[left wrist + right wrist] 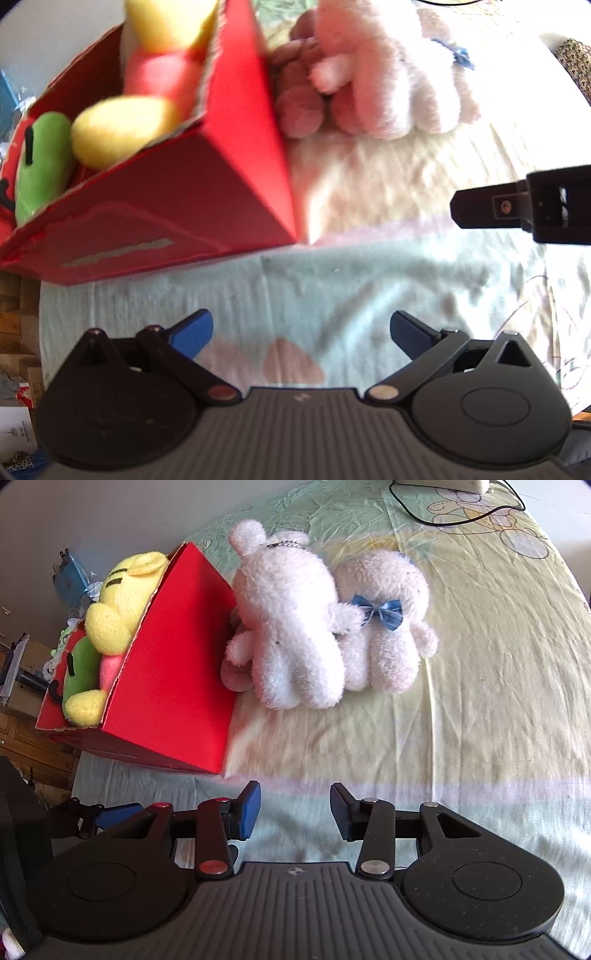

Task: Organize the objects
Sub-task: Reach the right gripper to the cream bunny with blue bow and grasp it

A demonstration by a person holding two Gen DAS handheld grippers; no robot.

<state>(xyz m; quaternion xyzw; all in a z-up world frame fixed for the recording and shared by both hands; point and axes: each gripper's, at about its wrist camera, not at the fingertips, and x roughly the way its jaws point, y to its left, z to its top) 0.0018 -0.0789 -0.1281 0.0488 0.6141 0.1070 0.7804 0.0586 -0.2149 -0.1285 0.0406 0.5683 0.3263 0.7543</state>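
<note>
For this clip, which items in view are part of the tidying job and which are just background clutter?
Part of the job:
- red cardboard box
- yellow plush, green plush and pink plush, all in the box
- white plush on the bed, against the box
- white plush with blue bow
- small brownish-pink plush

Lying about:
- black cable
- patterned bedsheet

This looks like a bedroom in a home. A bed sheet with teddy bear drawings covers most of the picture, soft toys lie on it, and wooden drawers and piled-up things stand at the left edge
</note>
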